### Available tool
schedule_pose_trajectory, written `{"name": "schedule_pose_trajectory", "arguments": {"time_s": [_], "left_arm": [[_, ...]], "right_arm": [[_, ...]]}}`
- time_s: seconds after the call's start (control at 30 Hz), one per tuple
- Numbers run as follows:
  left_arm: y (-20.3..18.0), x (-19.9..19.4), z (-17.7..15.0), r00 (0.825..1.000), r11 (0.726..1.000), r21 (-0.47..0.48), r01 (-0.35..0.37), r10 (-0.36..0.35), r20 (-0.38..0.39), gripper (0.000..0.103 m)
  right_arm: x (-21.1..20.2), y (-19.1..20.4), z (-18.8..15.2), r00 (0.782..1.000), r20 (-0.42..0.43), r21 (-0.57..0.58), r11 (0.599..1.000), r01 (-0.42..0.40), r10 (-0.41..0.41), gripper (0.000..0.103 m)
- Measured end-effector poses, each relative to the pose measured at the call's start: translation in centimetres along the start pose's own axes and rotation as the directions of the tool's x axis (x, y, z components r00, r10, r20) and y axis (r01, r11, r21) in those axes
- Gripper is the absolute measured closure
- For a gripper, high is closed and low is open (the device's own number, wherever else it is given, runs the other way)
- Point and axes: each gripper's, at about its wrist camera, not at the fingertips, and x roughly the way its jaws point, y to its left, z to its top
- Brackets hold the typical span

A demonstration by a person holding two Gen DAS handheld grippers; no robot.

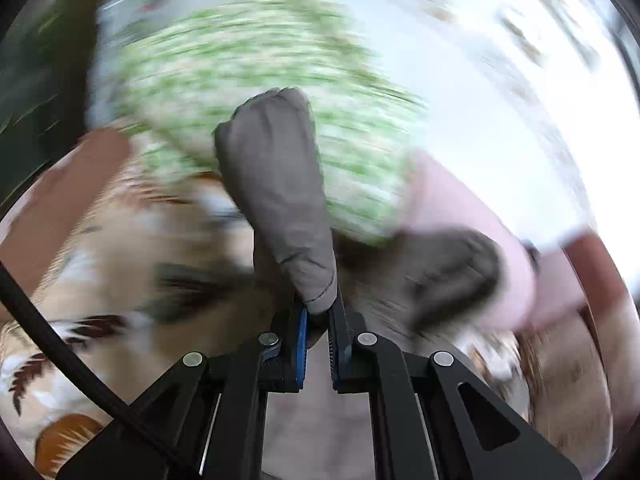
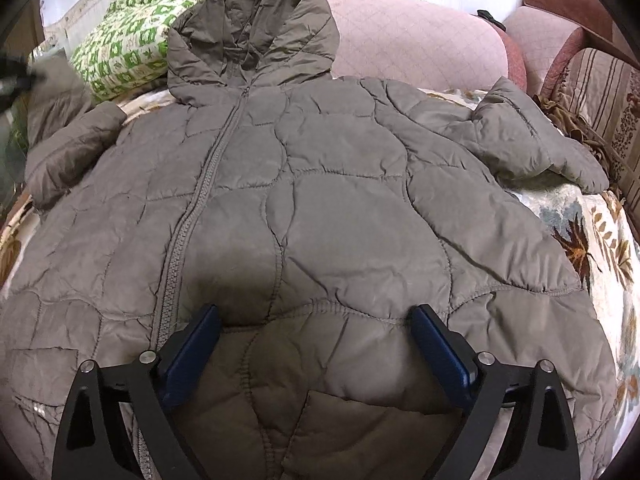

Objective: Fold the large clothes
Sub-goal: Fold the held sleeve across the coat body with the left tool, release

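The left gripper [image 1: 318, 312] pinches the grey jacket's sleeve cuff [image 1: 276, 184] at frame centre; the right gripper [image 2: 316, 320] hovers wide-jawed over the jacket [image 2: 320, 200], lower centre.

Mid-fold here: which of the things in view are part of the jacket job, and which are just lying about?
Part of the job:
- grey quilted hooded jacket, zipped, spread flat
- its sleeve, pinched in the left gripper
- right gripper, open over the hem

Lying about:
- green-and-white patterned bundle
- pink cushion
- floral bedspread
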Motion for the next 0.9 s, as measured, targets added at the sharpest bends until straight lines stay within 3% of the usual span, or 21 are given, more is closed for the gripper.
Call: {"name": "schedule_pose_trajectory", "arguments": {"time_s": [0.1,0.2,0.23,0.27,0.3,0.4,0.5,0.6,0.67,0.73,0.83,0.9], "left_arm": [[-8.5,0.1,-2.7,0.986,0.980,0.124,0.154,-0.145,-0.077,0.095],[-16.7,0.5,-7.2,0.951,0.932,0.223,0.287,-0.249,-0.183,0.090],[-18.2,0.8,-8.3,0.943,0.923,0.232,0.307,-0.261,-0.209,0.075],[-19.3,0.8,-9.4,0.938,0.918,0.241,0.314,-0.261,-0.227,0.049],[-20.5,0.6,-10.9,0.941,0.918,0.252,0.306,-0.251,-0.228,0.030],[-20.9,-0.4,-13.9,0.959,0.928,0.270,0.256,-0.209,-0.191,0.027],[-18.7,-2.1,-18.2,0.984,0.943,0.306,0.132,-0.086,-0.158,0.027],[-15.6,-2.9,-21.7,0.995,0.948,0.318,0.009,0.023,-0.096,0.027],[-13.2,-3.6,-24.1,0.995,0.948,0.311,-0.069,0.087,-0.044,0.027],[-11.0,-3.8,-25.7,0.989,0.940,0.313,-0.137,0.145,-0.001,0.027],[-8.8,-3.4,-26.3,0.975,0.922,0.323,-0.215,0.219,0.024,0.027],[-7.9,-3.6,-26.3,0.974,0.917,0.330,-0.222,0.222,0.037,0.027]], "right_arm": [[-0.7,-0.6,0.2,0.999,0.018,0.022,0.999,-0.031,0.031,0.009],[-1.6,-1.7,0.6,0.998,0.039,0.051,0.998,-0.041,0.039,0.009],[-2.0,-2.3,0.8,0.998,0.046,0.068,0.997,-0.043,0.040,0.009],[-2.3,-3.0,0.9,0.998,0.053,0.090,0.995,-0.042,0.038,0.009],[-2.6,-3.7,1.0,0.998,0.062,0.115,0.993,-0.041,0.034,0.009],[-3.5,-5.9,1.4,0.996,0.083,0.192,0.980,-0.047,0.031,0.009],[-4.0,-7.6,1.4,0.992,0.103,0.262,0.961,-0.093,0.068,0.009],[-3.9,-8.7,1.1,0.981,0.124,0.346,0.921,-0.181,0.147,0.009],[-3.1,-9.2,0.8,0.970,0.143,0.386,0.892,-0.236,0.195,0.009],[-2.7,-9.2,0.6,0.972,0.141,0.414,0.880,-0.233,0.191,0.009],[-3.2,-10.0,1.4,0.980,0.161,0.428,0.886,-0.178,0.119,0.009],[-3.6,-11.8,1.9,0.984,0.164,0.468,0.873,-0.136,0.065,0.009]]}}
